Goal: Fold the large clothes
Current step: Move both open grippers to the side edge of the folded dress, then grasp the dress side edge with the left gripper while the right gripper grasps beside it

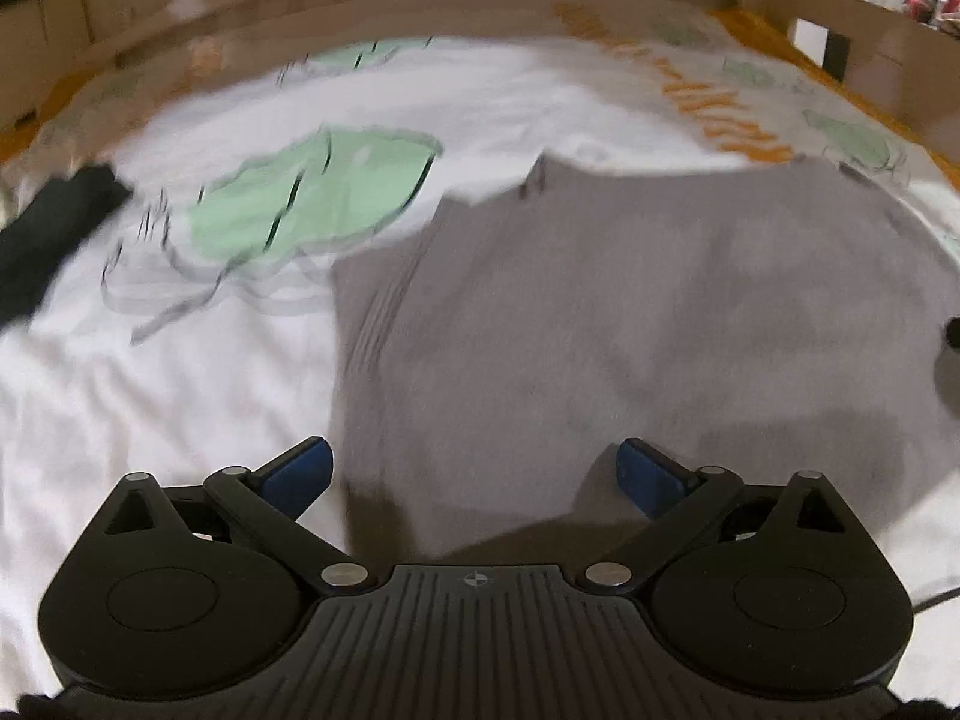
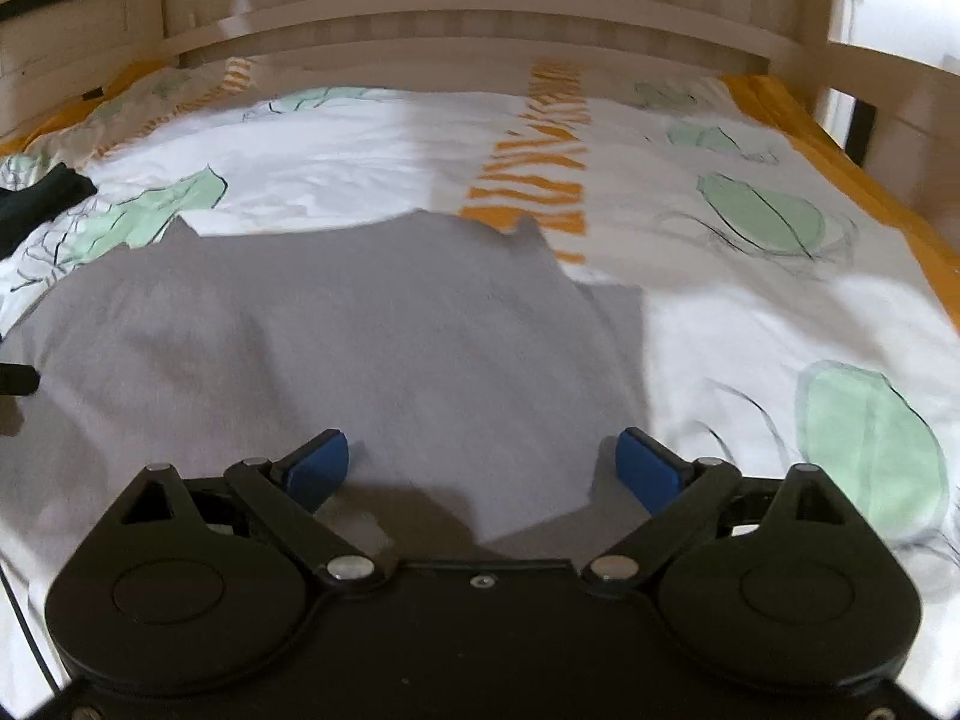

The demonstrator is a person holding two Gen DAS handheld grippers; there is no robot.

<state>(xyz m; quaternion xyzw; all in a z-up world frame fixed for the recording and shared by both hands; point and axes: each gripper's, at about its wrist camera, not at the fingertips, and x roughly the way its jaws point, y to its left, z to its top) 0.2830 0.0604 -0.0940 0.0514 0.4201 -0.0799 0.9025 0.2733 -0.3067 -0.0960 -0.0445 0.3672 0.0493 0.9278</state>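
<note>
Grey garment (image 1: 600, 312) flat, both tongs — left (image 1: 474, 468), right (image 2: 483, 459) — above (spread wide)

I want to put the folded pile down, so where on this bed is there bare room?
Bare sheet lies right of the grey garment, toward the orange edge, and between it and the headboard. The far left is crowded by dark clothing.

A garment (image 1: 630, 312) lies spread on the bed (image 1: 150, 408), ahead of both sets of fingers. In the left wrist view it sits ahead and to the right of the left gripper (image 1: 474, 471), whose left finger (image 1: 300, 474) is over bare bedding. In the right wrist view it sits ahead and left of the right gripper (image 2: 483, 465). A second cloth (image 2: 42, 204) lies far left. The headboard (image 2: 480, 18) stands beyond.
</note>
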